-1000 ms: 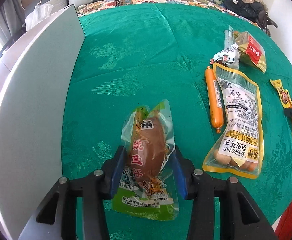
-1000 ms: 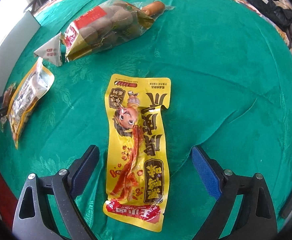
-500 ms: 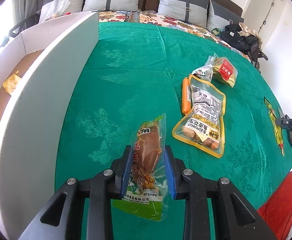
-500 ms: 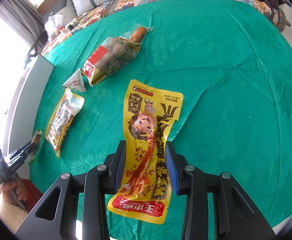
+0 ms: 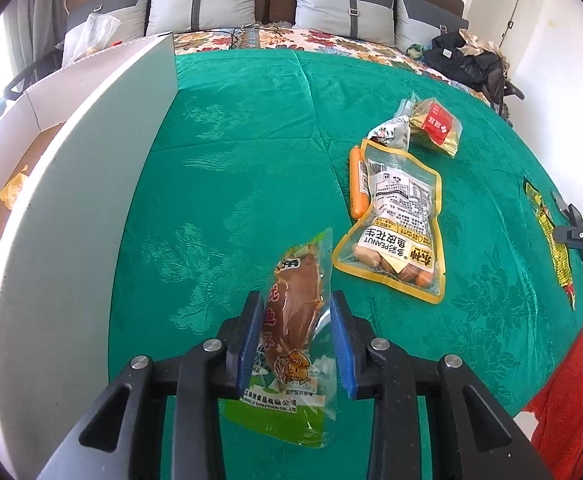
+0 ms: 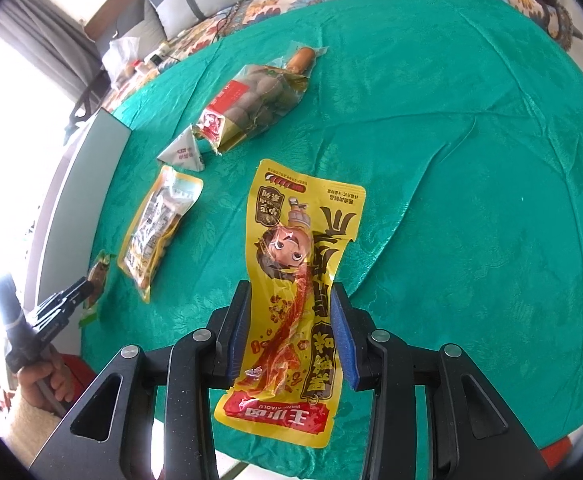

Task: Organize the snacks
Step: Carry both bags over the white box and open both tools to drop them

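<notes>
The left tongs (image 5: 295,332) squeeze a green snack bag (image 5: 293,324). The right tongs (image 6: 291,330) squeeze a yellow snack bag (image 6: 295,280). A peanut bag (image 5: 397,224) lies on the green bed (image 5: 231,152).

The peanut pouch (image 5: 397,222) carried "PEANUT" and the characters 鱼皮花生, printed upside down in the left wrist view. The green squid pack (image 5: 291,340) showed 鱿鱼仔 down its front and a small line ending "FOOD CO.,LTD" near its lower edge. The yellow strip pack (image 6: 293,304) bore "WANGXIAOLU" under 王小卤 on its red band, upside down. The red label on the gold bag (image 5: 437,122) was too blurred to read.
</notes>
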A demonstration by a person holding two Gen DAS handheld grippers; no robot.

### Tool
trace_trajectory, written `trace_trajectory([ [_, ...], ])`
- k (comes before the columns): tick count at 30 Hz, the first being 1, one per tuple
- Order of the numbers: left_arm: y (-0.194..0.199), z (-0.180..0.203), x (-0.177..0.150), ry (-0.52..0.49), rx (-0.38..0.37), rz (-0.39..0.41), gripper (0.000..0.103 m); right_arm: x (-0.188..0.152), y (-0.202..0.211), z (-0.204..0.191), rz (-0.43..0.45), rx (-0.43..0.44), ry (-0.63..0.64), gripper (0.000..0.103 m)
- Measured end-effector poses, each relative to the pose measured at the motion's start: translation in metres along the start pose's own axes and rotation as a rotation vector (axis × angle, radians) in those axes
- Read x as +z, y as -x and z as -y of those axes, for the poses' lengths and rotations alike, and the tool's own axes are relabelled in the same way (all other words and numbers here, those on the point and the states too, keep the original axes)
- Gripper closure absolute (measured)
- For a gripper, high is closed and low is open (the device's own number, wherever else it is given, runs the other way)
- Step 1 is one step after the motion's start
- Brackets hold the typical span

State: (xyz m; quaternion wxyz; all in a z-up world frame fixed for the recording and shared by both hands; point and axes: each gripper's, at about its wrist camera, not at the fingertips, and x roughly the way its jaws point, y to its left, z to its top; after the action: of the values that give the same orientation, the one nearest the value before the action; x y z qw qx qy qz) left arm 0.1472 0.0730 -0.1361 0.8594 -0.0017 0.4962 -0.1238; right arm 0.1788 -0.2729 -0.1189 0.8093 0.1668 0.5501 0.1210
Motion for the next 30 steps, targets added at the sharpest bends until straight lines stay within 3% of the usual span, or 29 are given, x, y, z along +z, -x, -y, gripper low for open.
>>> trace_trajectory([
  [4, -0.025, 0.008, 0.005, -0.042, 0.044, -0.055, 0.059, -0.004, -0.001, -0.001, 0.0, 0.021, -0.012, 0.063],
  [6, -0.029, 0.015, 0.005, -0.079, 0.103, -0.043, 0.062, -0.005, 0.0, -0.001, 0.004, 0.029, -0.012, 0.063],
  [8, -0.026, 0.015, 0.006, -0.073, 0.111, -0.022, 0.068, -0.006, 0.002, -0.001, 0.008, 0.035, -0.013, 0.063],
  [21, 0.056, -0.028, 0.018, 0.247, -0.206, 0.138, 0.071, -0.008, 0.007, 0.004, 0.007, 0.073, -0.052, 0.063],
  [26, 0.116, -0.06, 0.033, 0.309, -0.247, 0.257, 0.071, 0.008, 0.006, -0.057, -0.004, 0.162, 0.019, 0.063],
  [30, 0.162, -0.117, 0.041, 0.366, -0.178, 0.322, 0.071, 0.028, 0.008, -0.154, 0.007, 0.301, 0.132, 0.063],
])
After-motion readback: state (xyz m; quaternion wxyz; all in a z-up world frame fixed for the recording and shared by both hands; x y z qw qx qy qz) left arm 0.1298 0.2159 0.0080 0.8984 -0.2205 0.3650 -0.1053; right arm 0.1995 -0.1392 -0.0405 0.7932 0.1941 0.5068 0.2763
